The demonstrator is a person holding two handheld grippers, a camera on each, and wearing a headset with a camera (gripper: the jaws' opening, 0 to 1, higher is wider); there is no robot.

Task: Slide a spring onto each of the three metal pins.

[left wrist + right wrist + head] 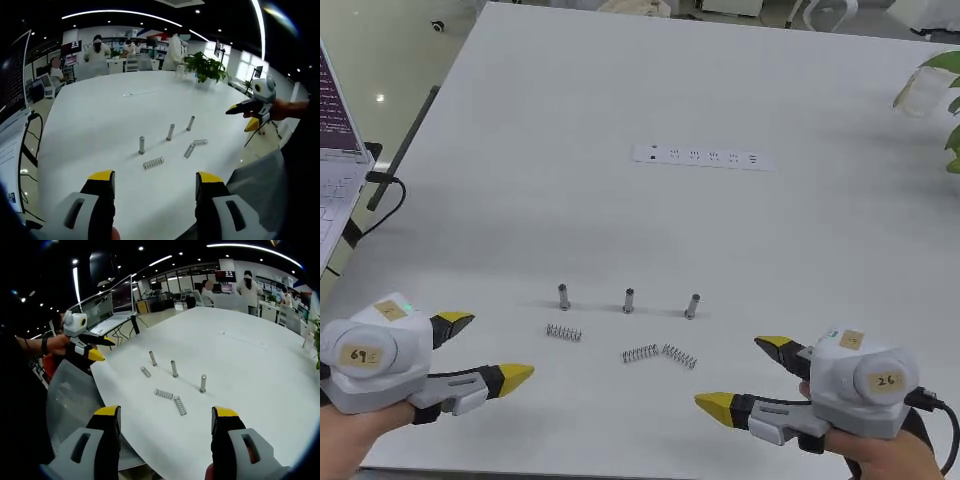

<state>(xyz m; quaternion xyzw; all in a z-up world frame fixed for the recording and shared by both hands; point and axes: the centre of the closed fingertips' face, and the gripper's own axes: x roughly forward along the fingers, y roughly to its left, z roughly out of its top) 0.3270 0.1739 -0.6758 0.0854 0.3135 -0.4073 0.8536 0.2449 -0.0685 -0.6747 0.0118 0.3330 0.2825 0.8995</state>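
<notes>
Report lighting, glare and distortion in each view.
Head view: soft even light, sharp, only faint shadows by the pins. Left gripper view: fisheye curves the table edge; ceiling strips glare as bright arcs. Right gripper view: same curving, springs sharp.

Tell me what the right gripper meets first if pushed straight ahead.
Probably the nearest loose spring, lying ahead of the open right gripper, though its height above the table is unclear.

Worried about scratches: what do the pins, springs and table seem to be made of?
Pins: probably steel, a smooth grey cylinder with a dull sheen.
Springs: thin silvery coiled wire, likely steel.
Table: smooth matte white top, perhaps laminate; the look leaves it open.
</notes>
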